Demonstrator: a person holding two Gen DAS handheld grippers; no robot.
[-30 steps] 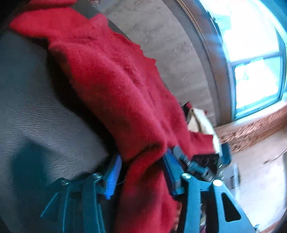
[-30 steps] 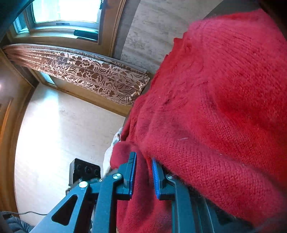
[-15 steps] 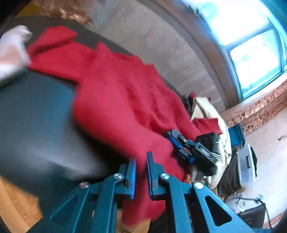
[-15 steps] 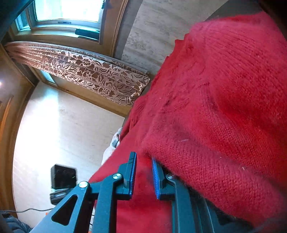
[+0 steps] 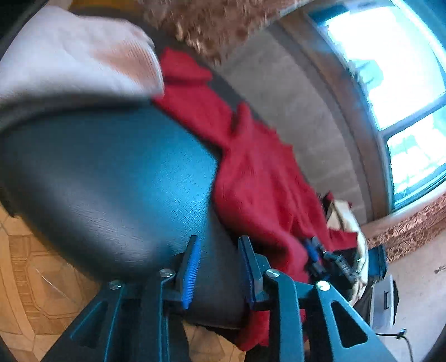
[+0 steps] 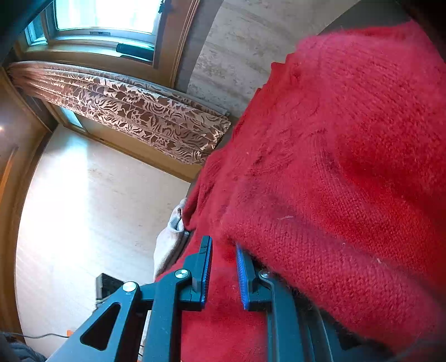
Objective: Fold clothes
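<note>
- Dark leather-like seat surface (image 5: pixel 111 178) filling most of the left wrist view, patterned curtain (image 6: pixel 133 111) and window (image 6: pixel 106 14) behind.
- Red knitted sweater (image 5: pixel 259 189) draped across the seat's far side, long axis running diagonally from upper left to lower right; fuzzy, loose-knit, rumpled.
- Pale garment (image 5: pixel 69 55) at upper left, touching the sweater's far end.
- Left gripper (image 5: pixel 220 275) opening, nothing between the jaws, just beside the sweater's edge.
- Right gripper (image 6: pixel 223 273) clamped on a fold of the sweater.

Window (image 6: pixel 106 16): bright daylight, wooden frame
Curtain (image 6: pixel 133 111): brown, leaf-patterned, bunched
Wall (image 6: pixel 237 47): pale, streaked
Floor (image 5: pixel 30 284): tan patterned tiles
Seat (image 5: pixel 111 178): dark leather-like cushion
</note>
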